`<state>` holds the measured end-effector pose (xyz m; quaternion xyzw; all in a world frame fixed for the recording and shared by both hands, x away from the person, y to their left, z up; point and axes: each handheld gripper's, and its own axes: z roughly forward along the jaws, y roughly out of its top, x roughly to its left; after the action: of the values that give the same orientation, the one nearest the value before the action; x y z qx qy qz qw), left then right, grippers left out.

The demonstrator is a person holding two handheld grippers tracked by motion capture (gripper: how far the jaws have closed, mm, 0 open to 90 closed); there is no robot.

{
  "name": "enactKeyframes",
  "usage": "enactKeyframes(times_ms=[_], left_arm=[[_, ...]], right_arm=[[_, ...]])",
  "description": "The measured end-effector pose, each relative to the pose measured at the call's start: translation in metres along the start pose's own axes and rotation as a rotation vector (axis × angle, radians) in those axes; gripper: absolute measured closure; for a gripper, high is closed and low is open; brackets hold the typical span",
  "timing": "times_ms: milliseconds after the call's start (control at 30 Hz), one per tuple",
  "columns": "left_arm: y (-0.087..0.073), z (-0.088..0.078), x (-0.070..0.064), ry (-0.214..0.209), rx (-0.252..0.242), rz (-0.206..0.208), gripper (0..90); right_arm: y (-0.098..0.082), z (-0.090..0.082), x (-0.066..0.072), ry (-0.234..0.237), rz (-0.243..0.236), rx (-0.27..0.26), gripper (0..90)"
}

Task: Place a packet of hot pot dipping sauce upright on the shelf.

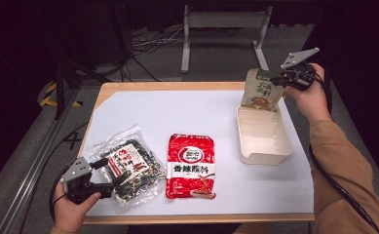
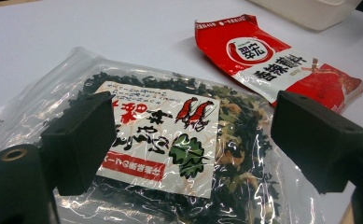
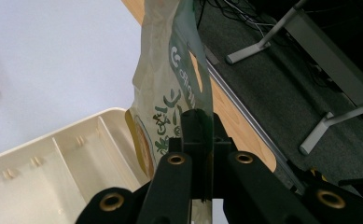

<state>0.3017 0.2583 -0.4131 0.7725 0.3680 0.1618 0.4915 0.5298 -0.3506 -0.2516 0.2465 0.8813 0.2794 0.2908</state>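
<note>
Pouch [image 1: 261,90] hangs pinched in the right hand-held gripper [image 1: 285,81] above the box [image 1: 265,146]'s far end; lower it straight, then release. Left hand-held gripper [image 1: 110,176] gapes wide.

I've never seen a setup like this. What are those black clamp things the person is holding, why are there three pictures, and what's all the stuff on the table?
Those are handheld two-jaw grippers, one in each of the person's hands. One picture looks down from above the table; the other two come from small cameras riding on each gripper, looking along its black jaws. The right gripper is shut on the edge of a beige and green packet, holding it upright over the far end of a cream tray with dividers inside. The left gripper is open, its jaws either side of a clear bag of dried seaweed. A red sauce packet lies flat between that bag and the tray, all on a white table sheet.
</note>
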Motion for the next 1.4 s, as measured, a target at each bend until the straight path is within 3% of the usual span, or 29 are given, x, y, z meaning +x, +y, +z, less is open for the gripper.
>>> enactKeyframes(times_ms=[567,1133,1400], left_arm=[[0.000,0.000,0.000,0.002,0.000,-0.003,14.4],[0.000,0.000,0.000,0.004,0.000,0.001,14.4],[0.000,0.000,0.000,0.005,0.002,0.002,14.2]], right_arm=[[-0.009,0.022,0.008,0.054,0.010,0.031,89.3],[-0.020,0.035,0.013,0.087,0.062,0.050,88.7],[-0.021,0.034,0.014,0.084,0.092,0.042,78.9]])
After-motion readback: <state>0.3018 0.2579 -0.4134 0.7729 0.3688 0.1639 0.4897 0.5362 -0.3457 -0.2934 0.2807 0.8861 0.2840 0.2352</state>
